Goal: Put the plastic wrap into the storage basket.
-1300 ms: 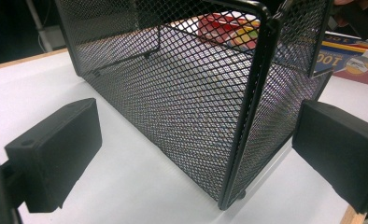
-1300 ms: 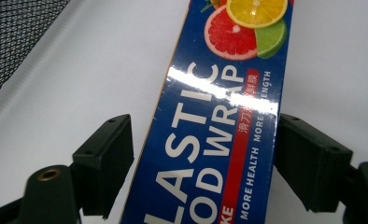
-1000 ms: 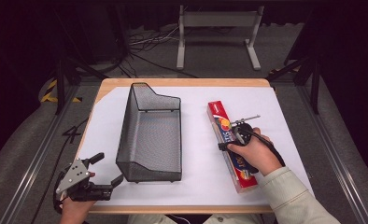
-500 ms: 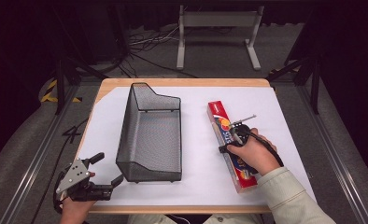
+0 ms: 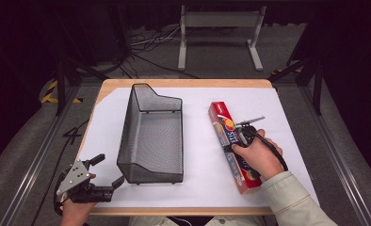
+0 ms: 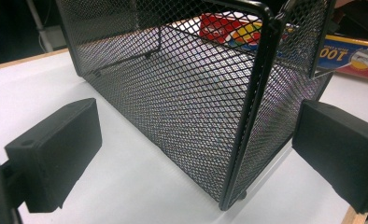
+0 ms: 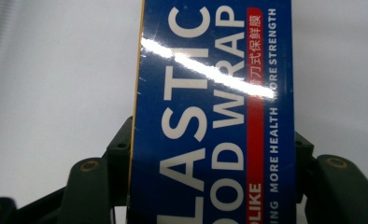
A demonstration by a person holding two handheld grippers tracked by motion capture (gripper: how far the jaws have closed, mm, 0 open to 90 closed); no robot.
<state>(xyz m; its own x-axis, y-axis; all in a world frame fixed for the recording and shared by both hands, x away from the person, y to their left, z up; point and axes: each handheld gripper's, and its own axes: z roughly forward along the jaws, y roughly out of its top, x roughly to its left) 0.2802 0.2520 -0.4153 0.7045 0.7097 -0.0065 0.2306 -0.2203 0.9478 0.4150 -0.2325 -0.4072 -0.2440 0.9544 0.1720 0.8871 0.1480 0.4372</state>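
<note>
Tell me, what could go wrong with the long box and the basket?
The right gripper has its fingers on either side of the plastic wrap box near its middle. The long box could tip or swing if lifted. The mesh basket looks light; the open left gripper, close to its near corner, might nudge it across the white table cover.

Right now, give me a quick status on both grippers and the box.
Left gripper open, near basket corner. Right gripper jaws straddling plastic wrap box, box flat on table. Nothing in the way.
</note>
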